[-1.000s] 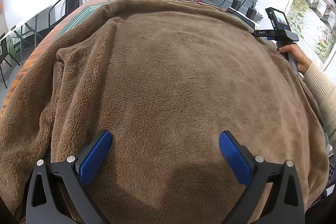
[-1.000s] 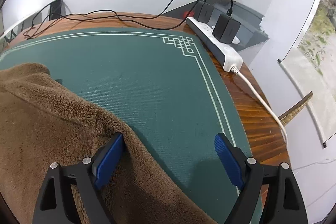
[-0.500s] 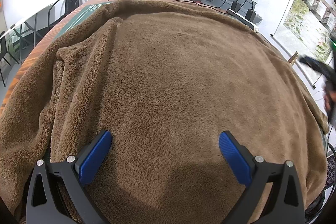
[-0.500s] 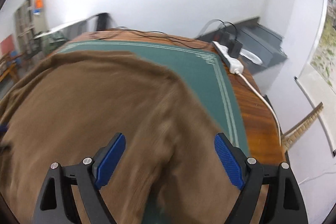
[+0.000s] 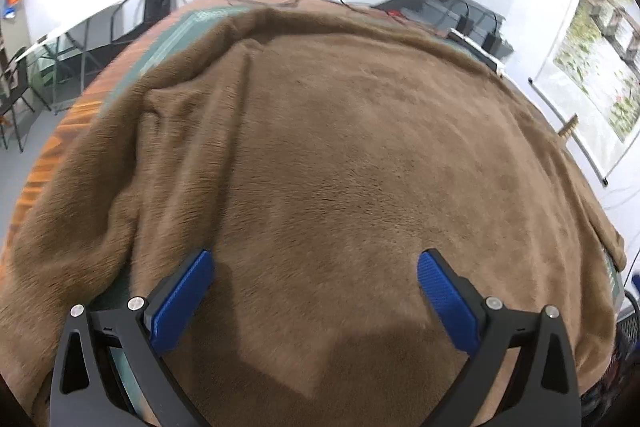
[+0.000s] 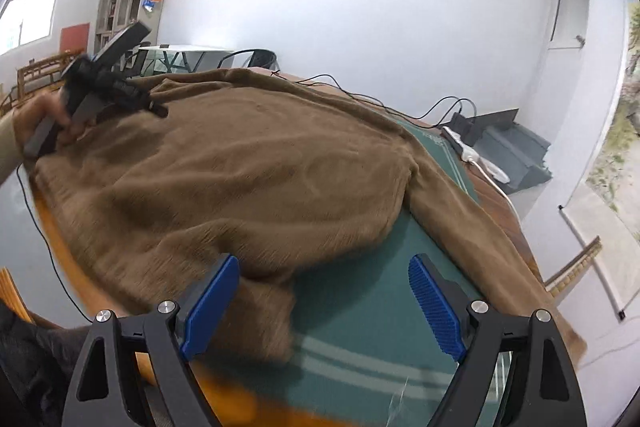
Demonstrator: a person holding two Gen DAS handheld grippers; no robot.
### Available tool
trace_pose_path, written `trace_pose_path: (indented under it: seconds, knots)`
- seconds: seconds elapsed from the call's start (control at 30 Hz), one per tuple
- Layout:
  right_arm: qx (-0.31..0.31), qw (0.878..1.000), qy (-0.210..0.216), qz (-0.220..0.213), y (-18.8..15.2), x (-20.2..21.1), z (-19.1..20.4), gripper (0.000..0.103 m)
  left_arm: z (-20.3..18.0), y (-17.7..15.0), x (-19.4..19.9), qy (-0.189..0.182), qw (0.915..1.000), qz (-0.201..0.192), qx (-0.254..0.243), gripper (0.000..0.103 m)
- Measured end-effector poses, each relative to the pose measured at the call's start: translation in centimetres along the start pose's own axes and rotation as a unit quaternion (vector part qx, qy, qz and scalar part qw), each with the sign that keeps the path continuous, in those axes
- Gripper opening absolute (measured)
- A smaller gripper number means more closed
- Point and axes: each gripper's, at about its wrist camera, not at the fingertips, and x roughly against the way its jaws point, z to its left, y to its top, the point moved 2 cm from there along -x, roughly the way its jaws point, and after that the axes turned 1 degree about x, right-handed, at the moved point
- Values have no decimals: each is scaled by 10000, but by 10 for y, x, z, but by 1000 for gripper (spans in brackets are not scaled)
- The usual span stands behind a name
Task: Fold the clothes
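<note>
Right now, a brown fleece garment (image 6: 248, 167) fills most of both my wrist views, spread over the green mat (image 6: 360, 311).
I see my left gripper (image 5: 314, 287) spread wide above its middle, gripping nothing; my right gripper (image 6: 324, 291), equally wide and empty, sits lower centre over the hem and mat.

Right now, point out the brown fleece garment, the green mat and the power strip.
brown fleece garment (image 6: 248, 179), right wrist view, middle of its body.
green mat (image 6: 360, 291), right wrist view, bare patch.
power strip (image 6: 460, 143), right wrist view, white casing.
</note>
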Motion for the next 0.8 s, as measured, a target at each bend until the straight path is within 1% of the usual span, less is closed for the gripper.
trace_pose_path:
  seconds: [0.1,0.2,0.33,0.4,0.43,0.47,0.5,0.53,0.57,0.6,0.67,0.77,0.8]
  knots:
    - [103,9999,-37,14,-11,14,10,88,6,-6,31,65,9994,-330,80,102]
    - [326,9993,-121,108,-20,17,22,88,13,-15,56,3,9984,-539,161,102]
    - [741,9960,-443,232,-26,3,36,87,23,-38,74,-46,9982,-519,300,102]
    - [875,9946,-499,245,-26,-3,41,82,27,-55,78,-35,9984,-447,358,102]
    - [889,9946,-467,247,-24,-6,42,73,29,-63,81,-31,9983,-452,378,102]
    - [865,9950,-438,254,-22,-9,43,61,31,-71,85,-28,9981,-473,394,102]
    - [817,9954,-428,267,-20,-12,43,53,33,-80,89,-1,9976,-549,412,102]
    - [769,9958,-417,280,-18,-15,42,37,35,-88,94,38,9970,-647,427,102]
    - [696,9964,-392,294,-16,-18,41,28,37,-97,99,80,9962,-741,443,102]
    - [586,9972,-346,309,-14,-21,38,27,40,-105,103,130,9955,-816,472,102]
    - [309,9987,-260,321,-11,-22,33,17,49,-120,110,222,9940,-892,588,102]
    - [-213,9993,-115,287,-7,-18,21,12,60,-141,124,258,9919,-1002,736,102]
    - [-393,9988,-70,273,-6,-16,16,12,60,-147,129,311,9914,-1062,695,102]
